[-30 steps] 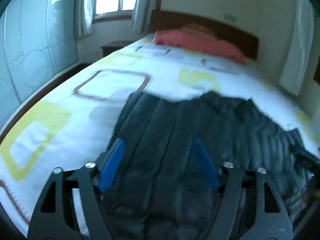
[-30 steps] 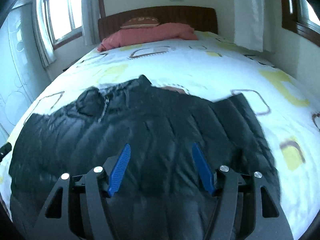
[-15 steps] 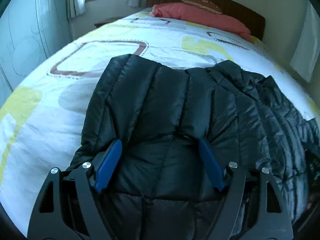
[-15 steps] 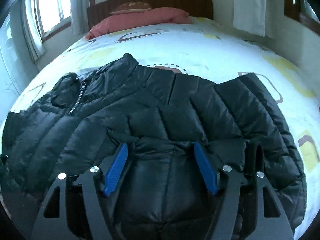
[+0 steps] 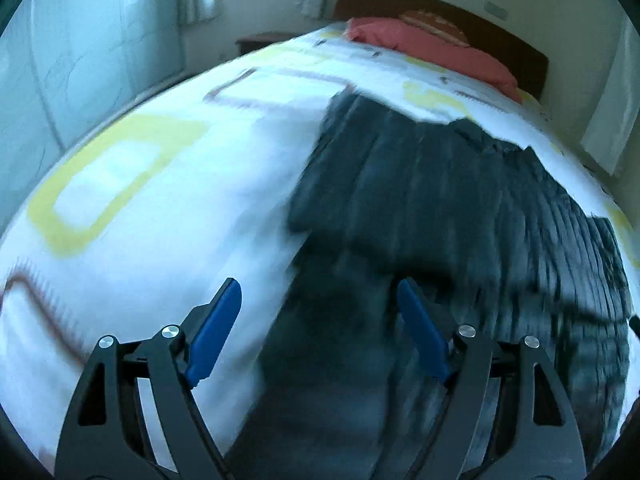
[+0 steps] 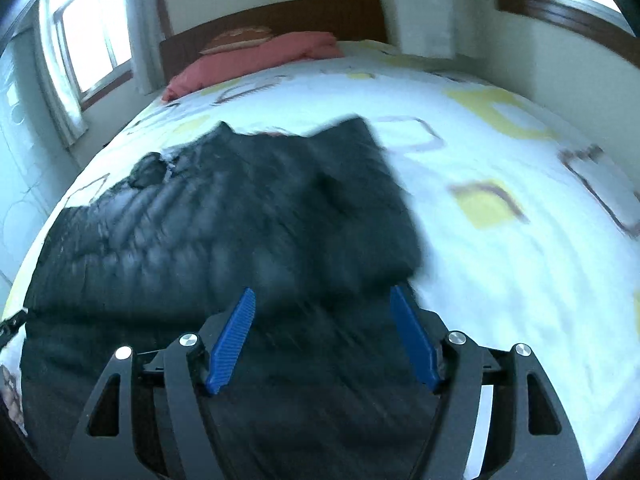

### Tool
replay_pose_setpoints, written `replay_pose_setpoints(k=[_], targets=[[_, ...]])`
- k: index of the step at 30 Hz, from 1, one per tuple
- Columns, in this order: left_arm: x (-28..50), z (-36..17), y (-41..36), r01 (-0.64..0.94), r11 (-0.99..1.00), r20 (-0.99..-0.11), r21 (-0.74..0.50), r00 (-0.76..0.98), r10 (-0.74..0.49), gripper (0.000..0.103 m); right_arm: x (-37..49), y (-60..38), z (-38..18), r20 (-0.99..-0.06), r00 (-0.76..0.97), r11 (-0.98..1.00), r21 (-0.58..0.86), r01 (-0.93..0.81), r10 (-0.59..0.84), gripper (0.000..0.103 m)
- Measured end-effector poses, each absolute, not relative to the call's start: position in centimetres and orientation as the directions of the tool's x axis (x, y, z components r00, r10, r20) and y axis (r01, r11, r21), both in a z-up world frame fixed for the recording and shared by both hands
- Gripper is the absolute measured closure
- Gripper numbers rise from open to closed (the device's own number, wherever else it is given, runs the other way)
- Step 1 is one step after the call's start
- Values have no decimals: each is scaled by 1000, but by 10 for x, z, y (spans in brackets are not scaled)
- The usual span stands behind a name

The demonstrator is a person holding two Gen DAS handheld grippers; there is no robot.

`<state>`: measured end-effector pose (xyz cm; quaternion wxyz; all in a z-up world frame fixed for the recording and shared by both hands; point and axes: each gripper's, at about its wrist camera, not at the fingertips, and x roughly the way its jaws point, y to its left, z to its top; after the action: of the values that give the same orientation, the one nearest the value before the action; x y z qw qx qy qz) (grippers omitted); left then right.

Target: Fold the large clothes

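From the left wrist view, the left gripper hangs with its blue fingers spread wide and nothing between them. The black puffer jacket lies on the bed, ahead of the gripper and mostly to its right; the jacket's left edge runs down between the fingers, so one finger is over white patterned sheet and the other over dark quilting. A folded-over layer ends in a thick edge just ahead of the fingertips (the frame is smeared, so finer detail is lost).

From the right wrist view, the right gripper is likewise spread apart and empty, above the puffer jacket. Here the jacket spreads ahead and to the left, collar and zipper toward the far left, its long axis running across the bed rather than toward the headboard. The jacket's right edge falls just beside the right finger.

Each gripper sits nearest its own end, so I'd judge the next fold brings the two ends toward each other. A red pillow lies well apart.
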<state>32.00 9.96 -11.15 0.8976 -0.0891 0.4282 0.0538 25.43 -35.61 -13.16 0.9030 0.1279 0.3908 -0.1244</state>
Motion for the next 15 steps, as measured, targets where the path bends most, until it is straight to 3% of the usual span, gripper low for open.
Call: replay_pose_setpoints(k=[7, 15], targets=[[217, -135, 139, -192, 951, -829, -243, 551, -101, 23, 138, -379, -154, -785, 607, 909, 154, 388, -126, 34], [136, -137, 155, -192, 882, -794, -431, 545, -270, 23, 64, -373, -178, -807, 588, 871, 329, 365, 58, 33]])
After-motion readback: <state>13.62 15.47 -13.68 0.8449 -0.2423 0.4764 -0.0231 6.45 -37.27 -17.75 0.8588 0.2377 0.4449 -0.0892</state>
